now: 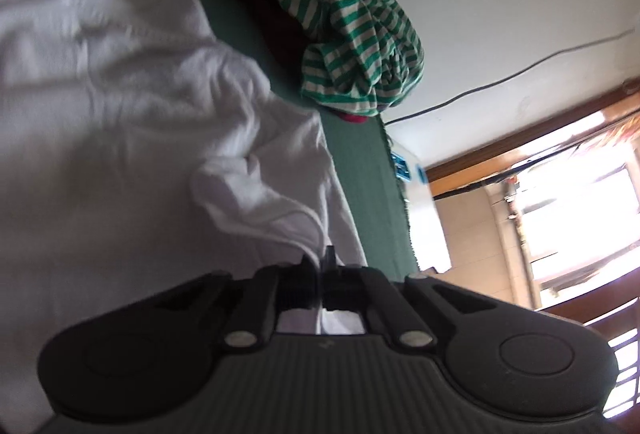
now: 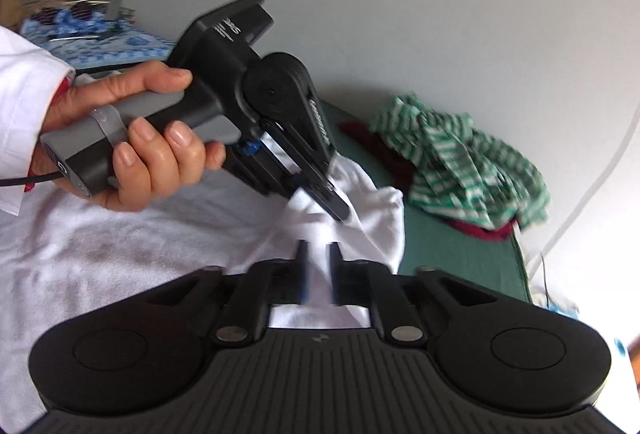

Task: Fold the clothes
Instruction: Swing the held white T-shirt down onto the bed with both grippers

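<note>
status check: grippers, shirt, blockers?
Left gripper shut on white shirt edge. Right gripper pinching the shirt too. Striped garment bunched on green table, apart.

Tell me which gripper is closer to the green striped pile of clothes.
Left, though only slightly. The left gripper pinches the white garment on the side toward the green striped pile; the right gripper grips the same cloth just behind it.

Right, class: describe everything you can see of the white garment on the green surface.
The white garment looks like soft, thin knit cloth, wrinkled and spread over the green surface. One corner is bunched and lifted, pinched by the left gripper. The right gripper has a strip of it between its fingers. It lies apart from the green-striped pile.
</note>
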Demonstrator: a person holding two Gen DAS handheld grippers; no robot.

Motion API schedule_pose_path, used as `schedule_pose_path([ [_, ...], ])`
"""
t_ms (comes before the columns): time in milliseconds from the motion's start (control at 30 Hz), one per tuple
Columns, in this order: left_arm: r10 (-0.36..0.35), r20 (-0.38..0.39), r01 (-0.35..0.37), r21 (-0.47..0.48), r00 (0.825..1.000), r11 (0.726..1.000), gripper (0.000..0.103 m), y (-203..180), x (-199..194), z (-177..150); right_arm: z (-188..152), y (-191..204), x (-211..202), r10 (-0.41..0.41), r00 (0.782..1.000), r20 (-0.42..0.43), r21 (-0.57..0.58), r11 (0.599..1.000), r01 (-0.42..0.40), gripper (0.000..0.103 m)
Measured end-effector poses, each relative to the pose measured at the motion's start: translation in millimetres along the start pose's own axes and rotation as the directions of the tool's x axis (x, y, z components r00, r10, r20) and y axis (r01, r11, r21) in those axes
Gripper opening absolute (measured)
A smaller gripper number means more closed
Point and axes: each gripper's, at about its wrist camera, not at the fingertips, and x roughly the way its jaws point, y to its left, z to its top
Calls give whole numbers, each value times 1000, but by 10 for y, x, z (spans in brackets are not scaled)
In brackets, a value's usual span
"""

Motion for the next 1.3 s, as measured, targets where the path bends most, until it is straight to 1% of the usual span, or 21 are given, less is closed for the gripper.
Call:
schedule_pose_path([
  [67,9,19,-10,70,1000,998,0,-156,-109,80,3,-120,-188,-25,1000,-6,135,991,25,48],
  [100,12,28,-15,113,1000,993,0,-256,-166,126,-20,-212,-333,-27,1000,-15,225,974,29,56],
  [167,8,43,-17,199,999,980,0,-458,-282,225,-88,-378,-630,-34,999,-42,387,921,48,58],
  [233,-16,44,4,271,999,963,0,-644,-403,312,-249,-468,-955,-54,994,-99,503,859,97,56],
  [267,-29,43,14,305,999,952,0,-736,-464,354,-361,-487,-1124,-54,991,-122,560,821,114,47],
  [300,-38,34,25,331,999,943,0,-811,-499,397,-485,-498,-1292,-43,989,-144,619,776,124,32],
  [333,-46,23,35,354,999,935,0,-879,-523,440,-620,-494,-1454,-29,985,-168,672,728,136,27],
  [433,-34,-6,34,401,999,915,0,-1021,-510,541,-1030,-380,-1895,10,973,-231,783,596,180,27],
  [500,-15,-25,24,413,1000,911,0,-1059,-456,571,-1282,-244,-2080,66,969,-240,828,534,169,28],
  [533,-8,-37,23,412,999,911,0,-1065,-431,583,-1392,-174,-2119,92,967,-238,841,517,158,28],
  [567,-2,-43,19,411,999,911,0,-1072,-408,589,-1491,-94,-2136,102,965,-241,841,518,156,28],
  [600,5,-47,15,411,999,912,0,-1079,-385,592,-1571,-10,-2123,102,963,-251,825,543,157,28],
  [700,41,-43,-19,430,998,903,0,-1149,-343,577,-1715,182,-1993,111,955,-276,730,670,133,28],
  [800,74,-40,-50,433,996,900,0,-1210,-323,547,-1828,239,-1865,170,952,-256,667,744,47,28],
  [867,100,-31,-77,426,995,901,0,-1237,-318,522,-1877,222,-1812,178,956,-233,618,786,4,29],
  [967,141,-13,-123,414,990,902,0,-1262,-312,481,-1932,134,-1686,199,960,-197,582,812,-49,40],
  [1067,172,9,-160,405,985,900,0,-1305,-325,423,-1953,40,-1614,264,953,-150,558,818,-139,41],
  [1133,194,29,-189,414,981,891,0,-1366,-334,376,-1927,16,-1563,319,938,-135,530,823,-203,41],
  [1167,202,37,-199,417,979,887,0,-1390,-340,357,-1922,26,-1539,349,927,-139,511,827,-235,37],
  [1200,207,44,-206,421,977,883,0,-1410,-352,341,-1916,36,-1517,371,917,-145,488,833,-260,28],
  [1300,229,77,-240,428,970,871,0,-1468,-388,320,-1924,29,-1491,404,899,-170,434,850,-299,19],
])
